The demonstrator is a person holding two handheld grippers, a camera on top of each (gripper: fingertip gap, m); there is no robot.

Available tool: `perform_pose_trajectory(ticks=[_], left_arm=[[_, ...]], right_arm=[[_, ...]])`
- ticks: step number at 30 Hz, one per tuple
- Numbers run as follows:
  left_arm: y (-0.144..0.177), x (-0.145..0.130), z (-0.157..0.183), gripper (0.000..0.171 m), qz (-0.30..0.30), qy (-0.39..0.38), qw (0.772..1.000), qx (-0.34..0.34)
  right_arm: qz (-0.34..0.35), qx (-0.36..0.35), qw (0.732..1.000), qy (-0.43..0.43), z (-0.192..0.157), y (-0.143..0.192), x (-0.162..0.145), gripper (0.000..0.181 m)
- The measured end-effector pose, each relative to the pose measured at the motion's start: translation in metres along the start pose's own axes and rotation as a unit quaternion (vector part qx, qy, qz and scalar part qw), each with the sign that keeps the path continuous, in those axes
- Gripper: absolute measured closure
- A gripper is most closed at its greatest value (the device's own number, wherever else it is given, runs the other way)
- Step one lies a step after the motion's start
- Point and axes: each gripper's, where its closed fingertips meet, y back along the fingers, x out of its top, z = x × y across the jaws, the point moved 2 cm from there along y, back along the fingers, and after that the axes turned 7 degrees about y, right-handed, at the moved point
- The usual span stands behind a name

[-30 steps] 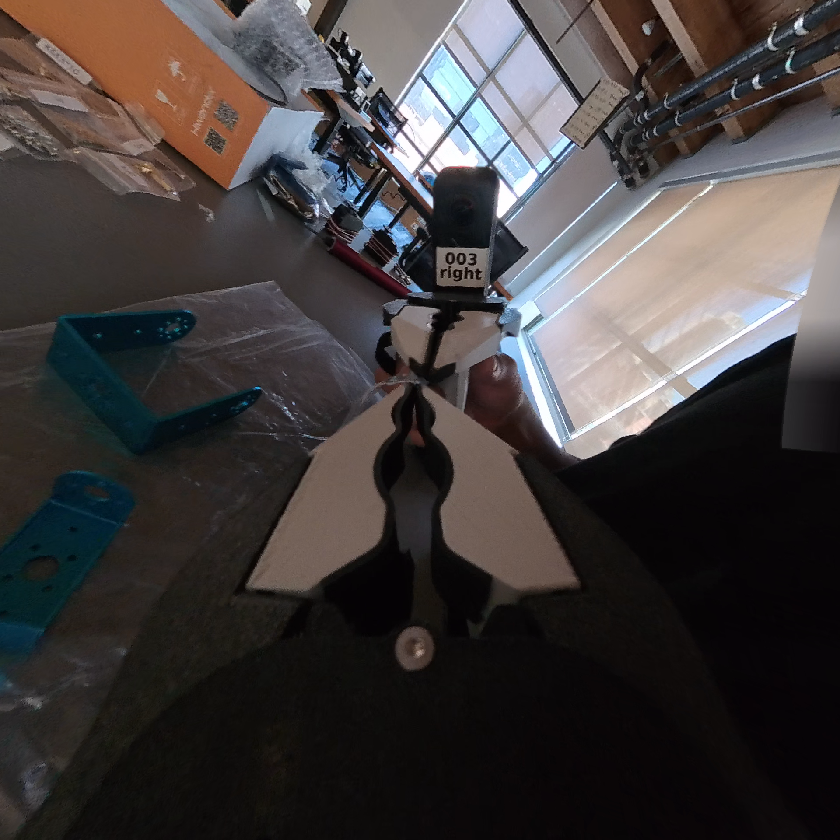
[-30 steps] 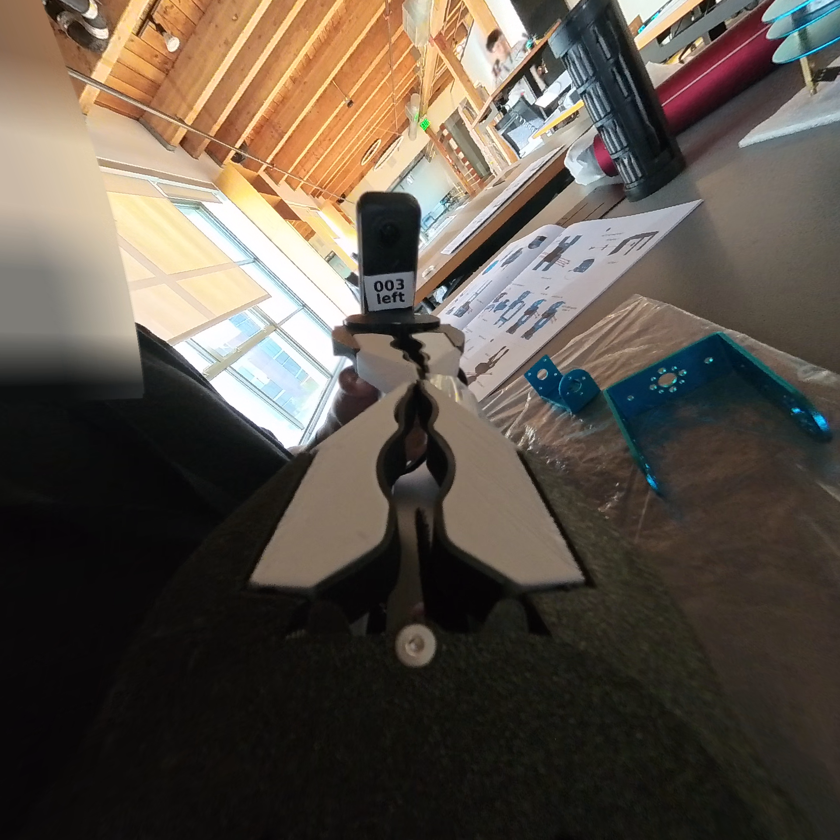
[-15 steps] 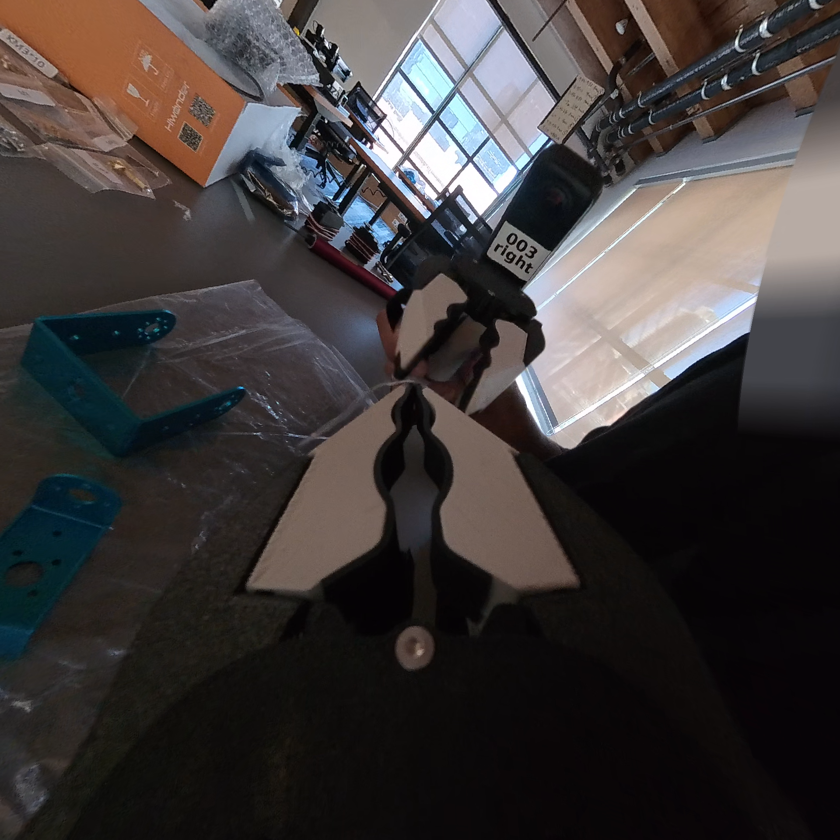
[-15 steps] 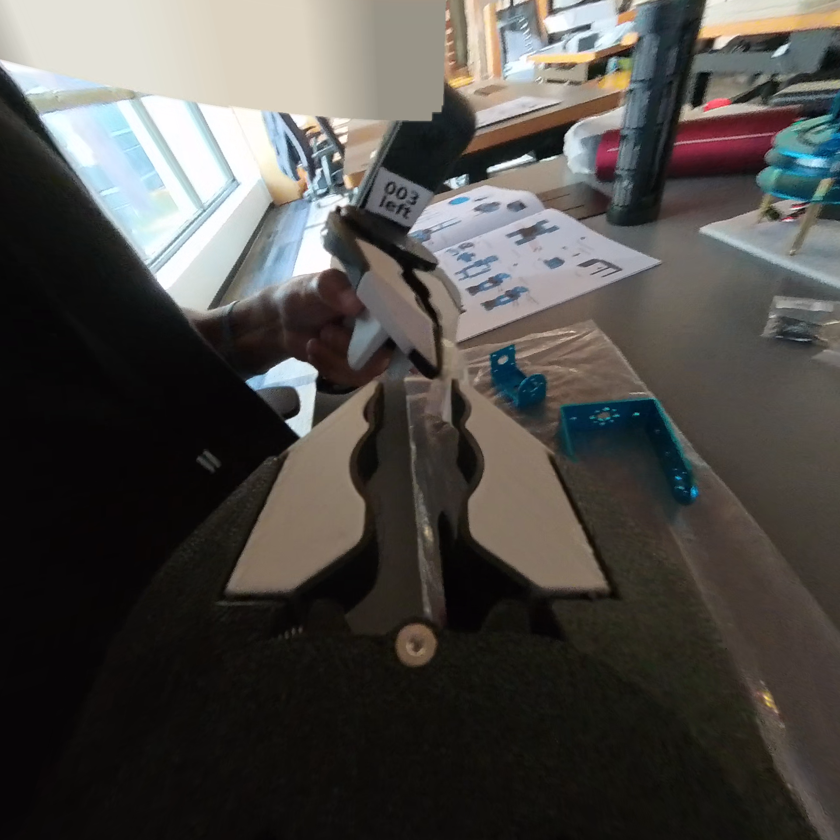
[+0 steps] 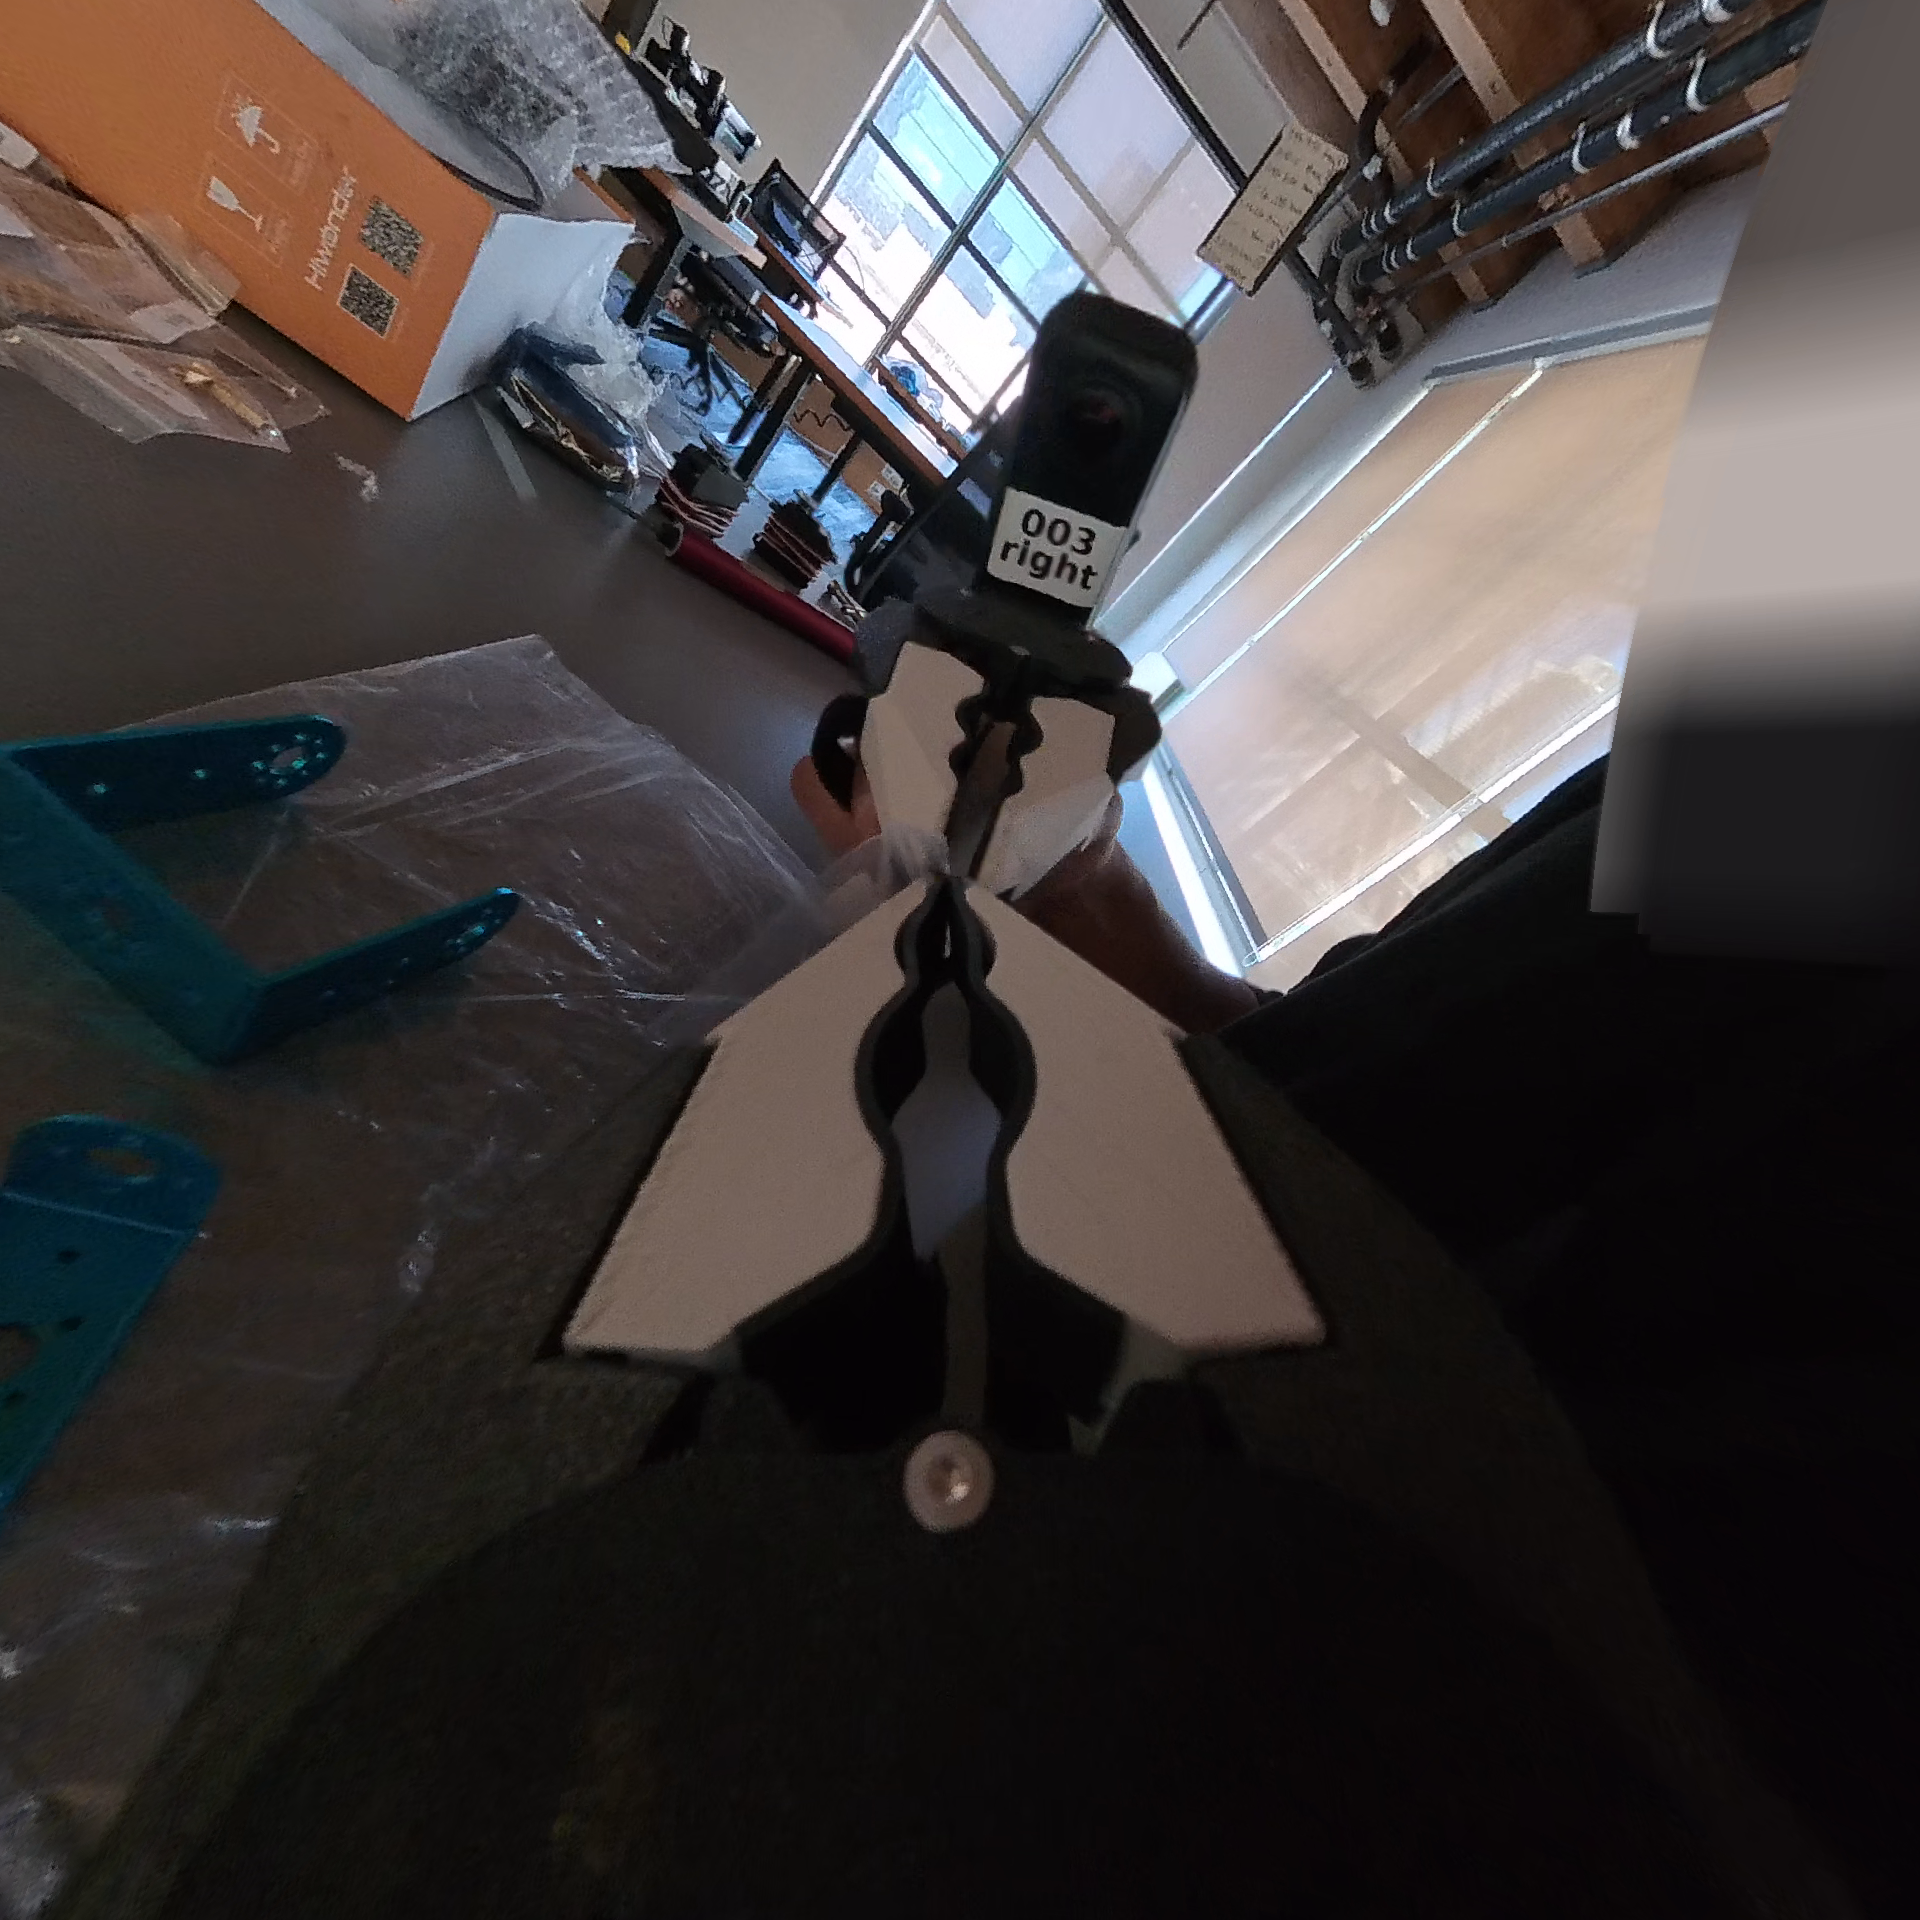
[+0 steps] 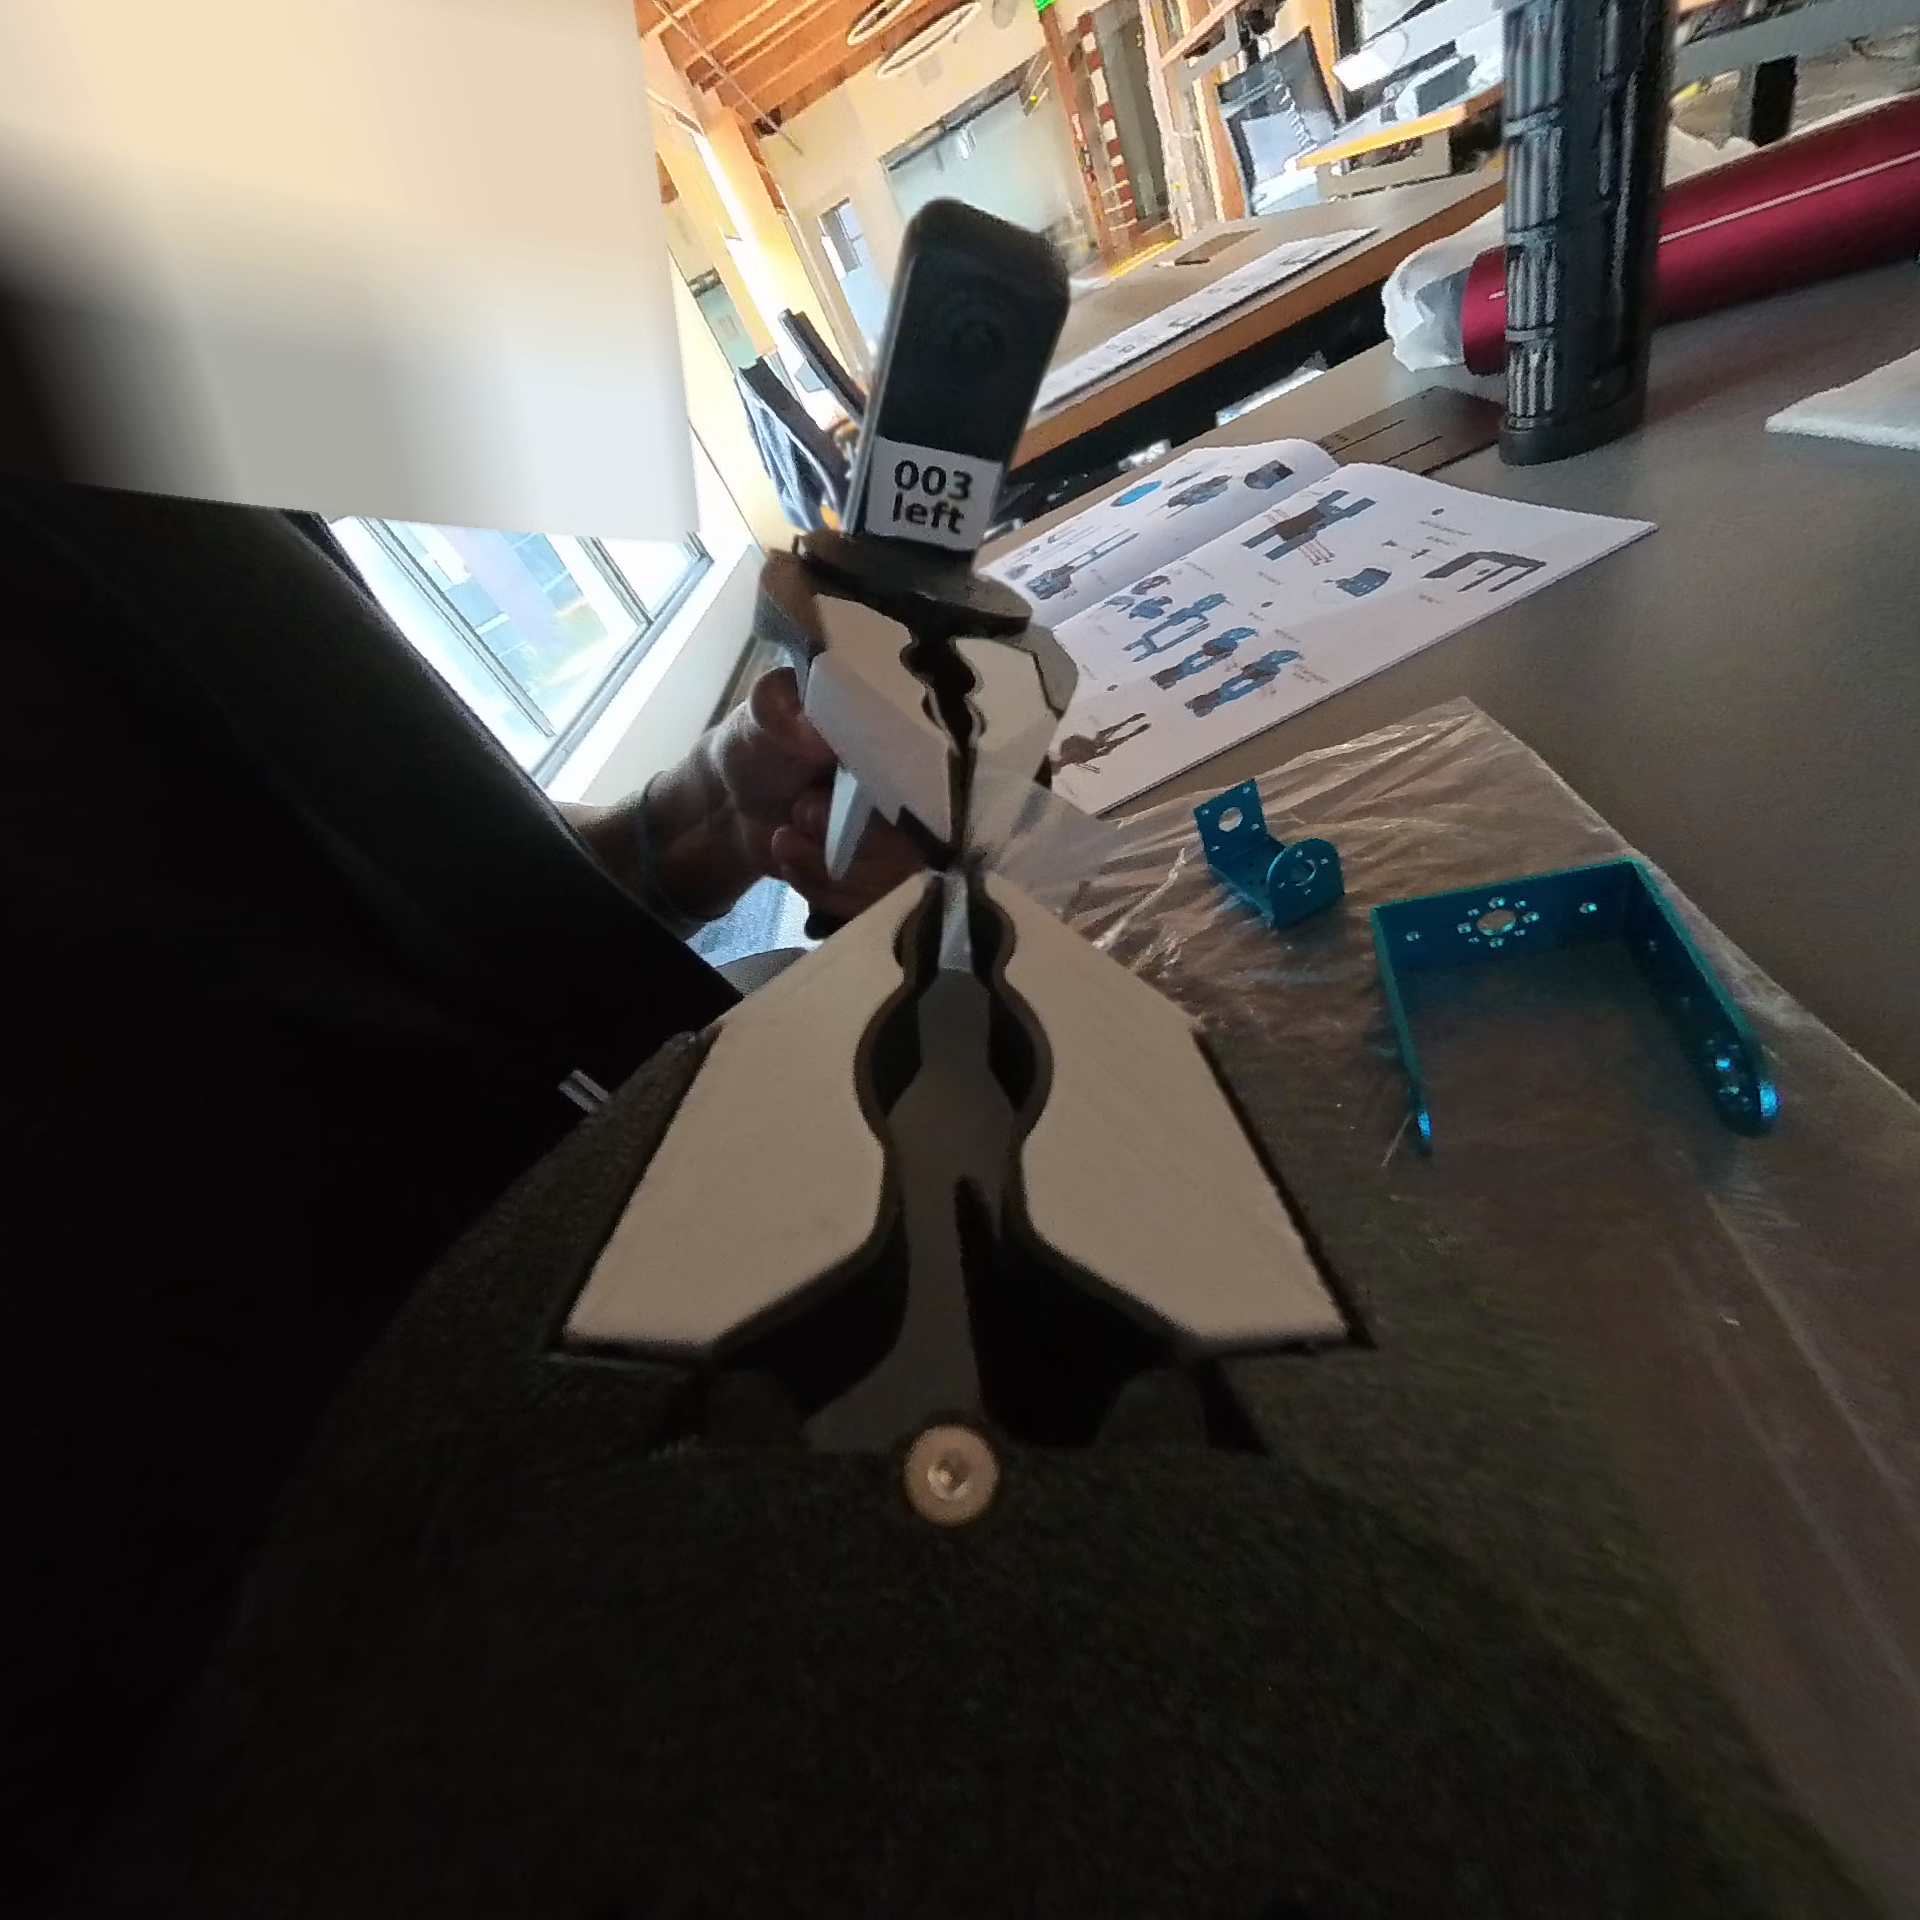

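- Left tool (image 5: 943, 904) and right tool (image 6: 948, 883) meet tip to tip above the worktop (image 5: 260, 540); each is clenched on a corner of the clear plastic bag (image 5: 499, 831).
- Bag mostly lies flat; only the pinched corner is lifted.
- On the bag: large blue U-bracket (image 6: 1579, 997), small blue bracket (image 6: 1273, 868), flat blue plate (image 5: 73, 1247). All well apart from both tools.
- Open booklet (image 6: 1299, 603) just beyond the bag; orange box (image 5: 229, 177) farther off.
- Worktop edge is near the person; bare surface lies between bag and box.
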Motion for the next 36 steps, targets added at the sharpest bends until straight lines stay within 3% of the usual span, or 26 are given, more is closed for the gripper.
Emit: perform_pose_trajectory(ticks=[12,23,28,36], left_arm=[[-0.002,-0.007,0.002,0.171,-0.049,-0.091,0.994,0.042],[0.002,-0.001,-0.015,0.171,-0.026,-0.044,0.996,0.076],[-0.003,0.001,-0.009,0.154,-0.004,-0.01,0.999,0.037],[-0.003,0.004,-0.008,0.163,0.008,0.013,1.0,0.011]], right_arm=[[0.025,0.036,0.998,-0.042,0.001,0.006,-0.001,0.18],[0.014,-0.01,0.999,-0.048,0.015,0.006,-0.004,0.181],[0.018,-0.005,0.997,-0.075,0.014,0.001,-0.004,0.181],[0.064,0.031,0.989,-0.132,0.011,0.001,0.001,0.181]])
